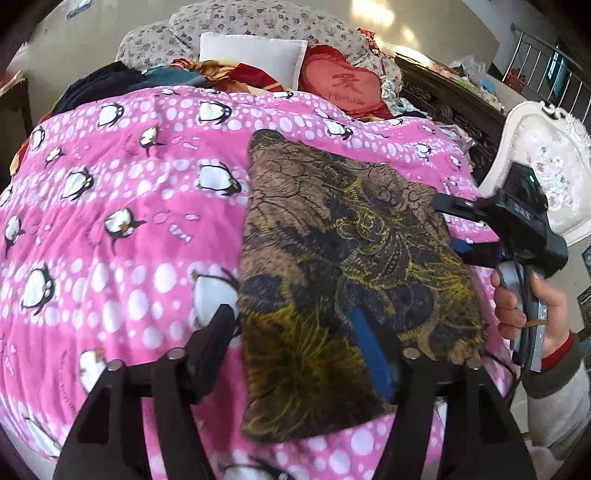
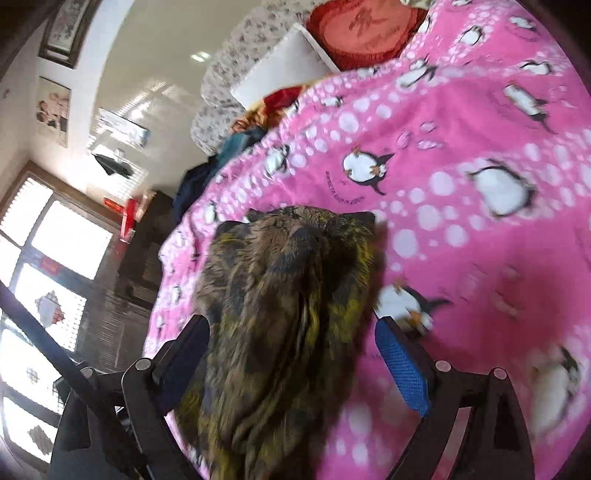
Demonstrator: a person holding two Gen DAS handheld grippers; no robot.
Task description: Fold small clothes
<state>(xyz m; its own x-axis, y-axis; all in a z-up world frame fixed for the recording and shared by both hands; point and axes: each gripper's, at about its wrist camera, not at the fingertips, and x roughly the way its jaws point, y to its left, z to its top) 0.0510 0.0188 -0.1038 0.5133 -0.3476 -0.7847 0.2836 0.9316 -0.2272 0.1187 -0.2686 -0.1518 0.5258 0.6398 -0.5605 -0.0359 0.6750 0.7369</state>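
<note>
The bed [image 1: 110, 229], spread with a pink penguin quilt, gives a broad soft surface for folding. On it lies the brown and yellow patterned garment [image 1: 343, 258], flat and already doubled into a tidy panel. The left gripper [image 1: 303, 328] hovers over its near edge, jaws apart, gripping nothing. The right gripper [image 2: 291, 350] straddles the cloth's end, jaws wide, pads clear, probably ready for another fold.

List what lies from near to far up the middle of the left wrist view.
Left gripper → brown and yellow patterned garment → pink penguin quilt → white pillow → floral bedding.
</note>
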